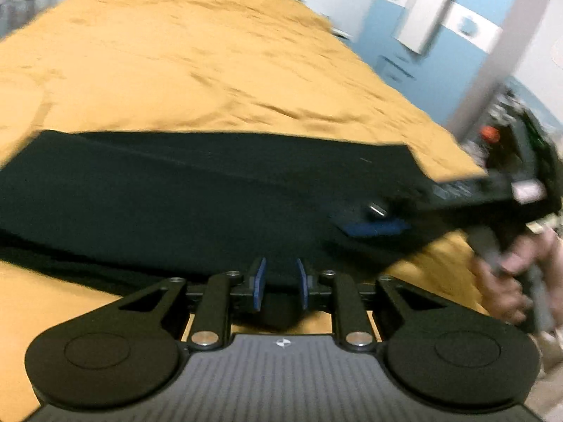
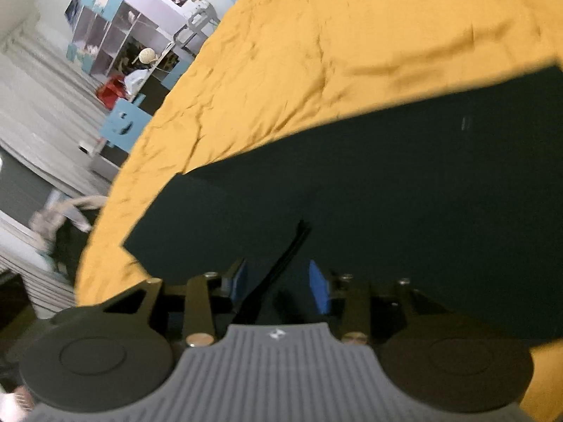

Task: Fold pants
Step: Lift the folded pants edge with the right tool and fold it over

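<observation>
Dark pants lie folded in a long flat band across an orange bedspread. My left gripper sits at their near edge. Its blue pads stand a little apart, with a lip of the dark cloth lying loose between them. My right gripper comes in from the right, low over the pants' right end, held by a hand. In the right wrist view my right gripper is open over the pants. A raised crease of cloth runs between its wide-apart pads, touching neither.
The orange bedspread stretches far beyond the pants. Its edge drops off to the left in the right wrist view, with shelving and a red object beyond. Blue and white cupboards stand past the bed's far right.
</observation>
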A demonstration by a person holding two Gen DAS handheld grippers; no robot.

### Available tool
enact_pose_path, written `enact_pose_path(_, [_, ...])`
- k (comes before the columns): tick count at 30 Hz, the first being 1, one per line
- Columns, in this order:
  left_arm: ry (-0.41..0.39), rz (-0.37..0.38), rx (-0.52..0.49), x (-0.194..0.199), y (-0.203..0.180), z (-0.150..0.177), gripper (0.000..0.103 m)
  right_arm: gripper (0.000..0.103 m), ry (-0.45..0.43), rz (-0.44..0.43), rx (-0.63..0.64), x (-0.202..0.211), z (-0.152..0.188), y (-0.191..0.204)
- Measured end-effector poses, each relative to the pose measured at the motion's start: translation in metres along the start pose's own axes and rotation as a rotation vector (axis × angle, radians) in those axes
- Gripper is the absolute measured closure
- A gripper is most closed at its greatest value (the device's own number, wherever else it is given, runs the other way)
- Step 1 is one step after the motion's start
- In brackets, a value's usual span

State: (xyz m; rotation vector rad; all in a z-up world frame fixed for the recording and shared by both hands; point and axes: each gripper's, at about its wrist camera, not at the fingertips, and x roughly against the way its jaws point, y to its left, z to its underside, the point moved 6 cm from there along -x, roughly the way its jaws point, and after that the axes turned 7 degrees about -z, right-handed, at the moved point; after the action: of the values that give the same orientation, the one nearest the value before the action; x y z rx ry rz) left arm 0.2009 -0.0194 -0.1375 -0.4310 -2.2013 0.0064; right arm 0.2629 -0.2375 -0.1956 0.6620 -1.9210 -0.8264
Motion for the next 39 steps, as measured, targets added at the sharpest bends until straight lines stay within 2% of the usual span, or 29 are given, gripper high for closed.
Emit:
enact_pose_path(3, [-0.034, -0.067, 0.052, 0.007, 0.021, -0.004, 0.081, 0.066, 0.004, -0.032, -0.103, -0.010, 0.004, -0.010])
enact_pose_path(8, [-0.081, -0.106, 0.138, 0.017, 0.047, -0.007, 0.081, 0.067, 0.014, -0.065, -0.216, -0.028, 0.003, -0.021])
enact_pose_path(11, [-0.091, -0.114, 0.176, 0.018, 0.059, -0.007, 0.081, 0.075, 0.027, -0.066, -0.239, -0.043, 0.001, -0.023])
enact_pose_path(14, [-0.114, -0.136, 0.196, 0.023, 0.068, -0.008, 0.081, 0.094, 0.031, -0.052, -0.244, -0.051, 0.000, -0.020])
enact_pose_path(16, [-0.137, -0.161, 0.203, 0.031, 0.076, -0.008, 0.081, 0.095, 0.031, -0.054, -0.243, -0.050, -0.001, -0.016])
enact_pose_path(19, [-0.162, -0.209, 0.208, 0.044, 0.089, -0.005, 0.081, 0.103, 0.026, -0.070, -0.161, -0.042, -0.009, 0.005])
enact_pose_path(24, [-0.184, -0.303, 0.247, 0.068, 0.117, 0.004, 0.081, 0.103, 0.012, -0.105, -0.007, -0.025, -0.047, 0.063])
enact_pose_path(28, [-0.152, -0.408, 0.238, 0.074, 0.135, 0.014, 0.081, 0.103, 0.001, -0.120, 0.106, -0.007, -0.093, 0.119])
enact_pose_path(35, [-0.148, -0.406, 0.260, 0.073, 0.146, 0.017, 0.080, 0.103, -0.048, -0.147, 0.230, 0.053, -0.162, 0.199])
enact_pose_path(39, [-0.158, -0.388, 0.245, 0.067, 0.143, 0.010, 0.080, 0.103, -0.077, -0.112, 0.269, 0.102, -0.186, 0.202])
